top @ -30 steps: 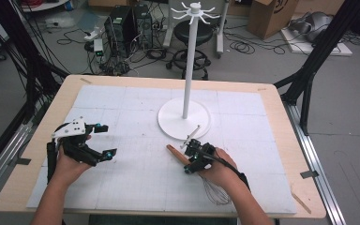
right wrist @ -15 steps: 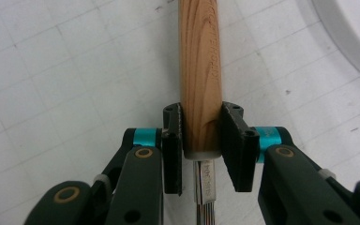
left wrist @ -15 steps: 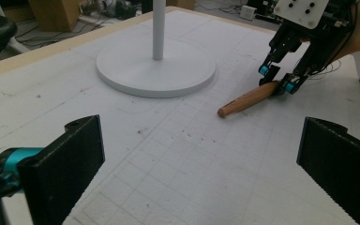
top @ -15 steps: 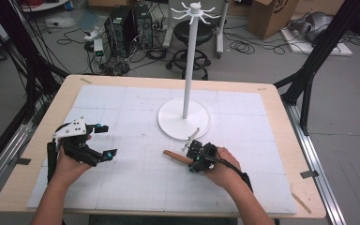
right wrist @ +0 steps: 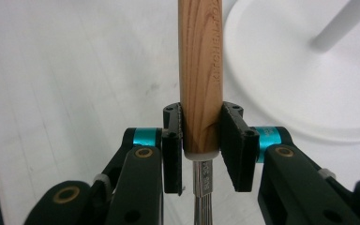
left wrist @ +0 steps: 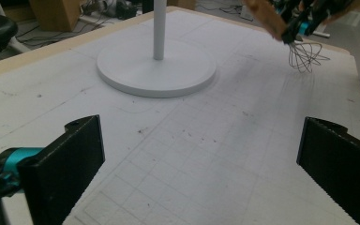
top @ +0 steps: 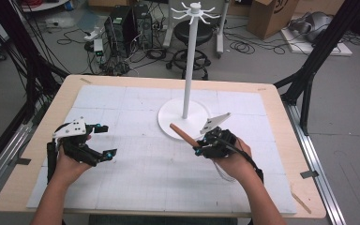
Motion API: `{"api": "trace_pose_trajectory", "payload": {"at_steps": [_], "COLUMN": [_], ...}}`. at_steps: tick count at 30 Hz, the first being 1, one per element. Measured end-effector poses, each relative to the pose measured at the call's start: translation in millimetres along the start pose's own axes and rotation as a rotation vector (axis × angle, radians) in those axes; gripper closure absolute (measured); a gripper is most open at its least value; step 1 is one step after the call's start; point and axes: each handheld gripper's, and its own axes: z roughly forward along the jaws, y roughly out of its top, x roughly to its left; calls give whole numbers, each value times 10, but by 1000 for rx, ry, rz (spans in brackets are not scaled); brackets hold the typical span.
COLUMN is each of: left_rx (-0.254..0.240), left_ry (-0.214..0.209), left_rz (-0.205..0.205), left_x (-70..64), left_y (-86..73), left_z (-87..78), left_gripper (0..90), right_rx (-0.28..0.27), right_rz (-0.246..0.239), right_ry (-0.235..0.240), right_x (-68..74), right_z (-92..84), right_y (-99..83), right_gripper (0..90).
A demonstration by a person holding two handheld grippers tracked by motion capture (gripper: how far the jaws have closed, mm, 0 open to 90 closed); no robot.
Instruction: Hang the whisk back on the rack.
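Right gripper view: right gripper (right wrist: 201, 140) clamped on the wooden handle of a whisk (right wrist: 200, 70), lifted off the mat just beside the white stand base (top: 183, 118). Left gripper (top: 104, 139) holds nothing, jaws wide apart, well apart from the whisk.

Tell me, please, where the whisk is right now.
The whisk is clamped in the right gripper, right of centre in the high view, beside the white stand's base.

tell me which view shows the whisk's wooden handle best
The right gripper view: the wooden handle runs up the frame, grain and stamped lettering clear, clamped between the jaws. The high view shows it small, slanting toward the white stand. The left gripper view catches its blurred end at the top edge.
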Motion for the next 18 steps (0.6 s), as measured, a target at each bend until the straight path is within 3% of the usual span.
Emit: {"api": "trace_pose_trajectory", "payload": {"at_steps": [5,10,13,18], "left_rx": [-3,0,-2,3], "left_ry": [3,2,1,2], "left_rz": [-2,-3,-4,2], "left_x": [3,4,1,-2], "left_y": [1,0,1,2], "left_z": [-7,-5,-2,3], "left_gripper": [17,17,17,17], "right_rx": [-97,-154,-235,-295], "right_rz": [39,48,57,74], "right_ry": [-10,-17,-36,-53], "right_x": [-118,-208,-269,-345], "right_z": [-249,-374,-490,-600], "right_y": [18,19,28,64], "right_gripper": [721,720,719,719]}}
